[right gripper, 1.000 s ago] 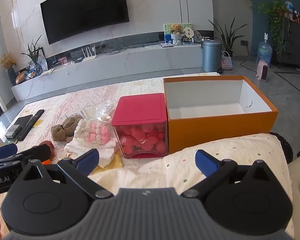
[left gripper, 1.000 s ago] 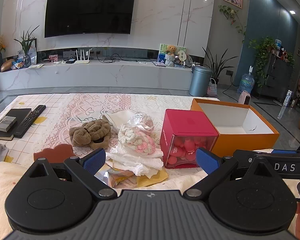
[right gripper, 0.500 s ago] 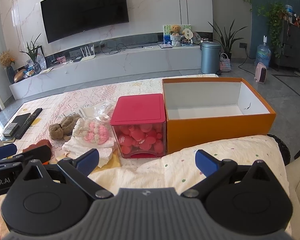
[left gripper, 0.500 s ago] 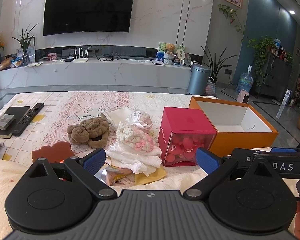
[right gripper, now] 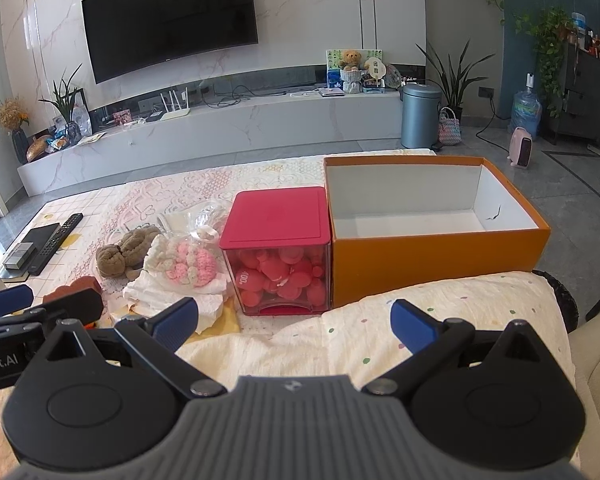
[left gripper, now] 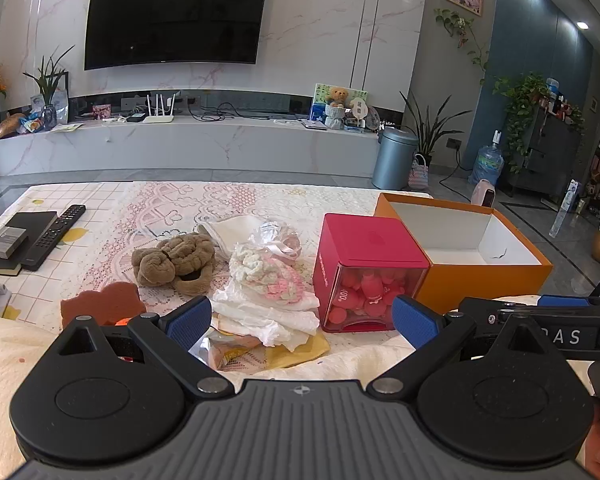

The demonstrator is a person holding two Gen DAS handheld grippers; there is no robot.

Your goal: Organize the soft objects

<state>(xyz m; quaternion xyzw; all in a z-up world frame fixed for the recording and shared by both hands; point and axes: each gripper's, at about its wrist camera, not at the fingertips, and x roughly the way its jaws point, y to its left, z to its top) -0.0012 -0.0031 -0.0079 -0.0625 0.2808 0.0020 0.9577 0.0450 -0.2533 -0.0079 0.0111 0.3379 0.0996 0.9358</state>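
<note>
A pile of soft things lies mid-table: a brown plush, a pink-and-white crochet piece, white cloths and a clear bag with ribbon. An open, empty orange box stands at the right, next to a red-lidded box of pink items. My left gripper is open and empty, short of the pile. My right gripper is open and empty, over a dotted cushion.
A remote and dark books lie at the table's left. An orange-brown sponge-like piece sits near the left fingertip. A TV wall and a low shelf stand behind. The right gripper shows at the right edge of the left view.
Both views have shifted slightly; the objects sit a little lower and nearer in frame. Nothing was grasped or moved on the table.
</note>
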